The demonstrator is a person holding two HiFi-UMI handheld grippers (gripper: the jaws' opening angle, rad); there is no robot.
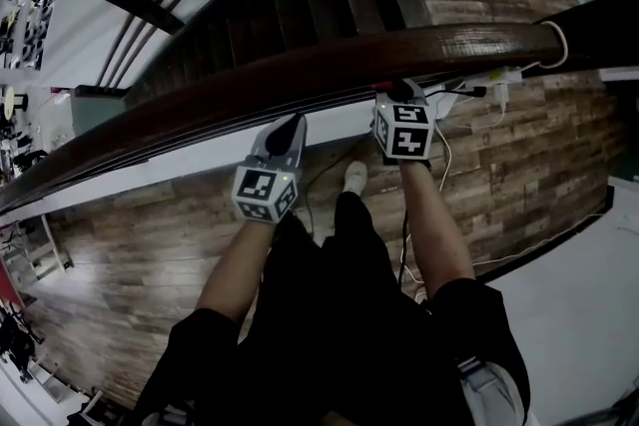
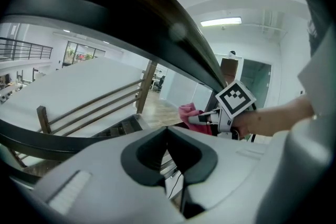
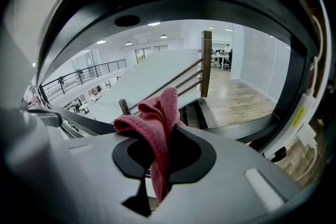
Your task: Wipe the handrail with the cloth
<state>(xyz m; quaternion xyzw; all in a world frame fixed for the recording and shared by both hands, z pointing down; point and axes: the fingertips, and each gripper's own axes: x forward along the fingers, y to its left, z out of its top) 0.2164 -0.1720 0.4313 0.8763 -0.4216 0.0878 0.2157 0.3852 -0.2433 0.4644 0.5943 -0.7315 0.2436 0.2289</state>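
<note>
Handrail [image 1: 300,65] runs just ahead of both grippers, which are set up for wiping.
Right gripper [image 3: 160,152] is clamped on the red cloth [image 3: 157,118], bunched past its tips toward the rail, likely as a rubbing pad. Left gripper [image 2: 168,139] has its jaws together, empty, apparently spare.

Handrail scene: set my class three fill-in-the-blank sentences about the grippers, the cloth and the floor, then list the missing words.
1. The cloth is clamped in the ____ hand-held gripper.
2. The left hand-held gripper, jaws shut, holds ____.
3. The floor beyond the handrail is planked in ____.
Missing words: right; nothing; wood.
</note>
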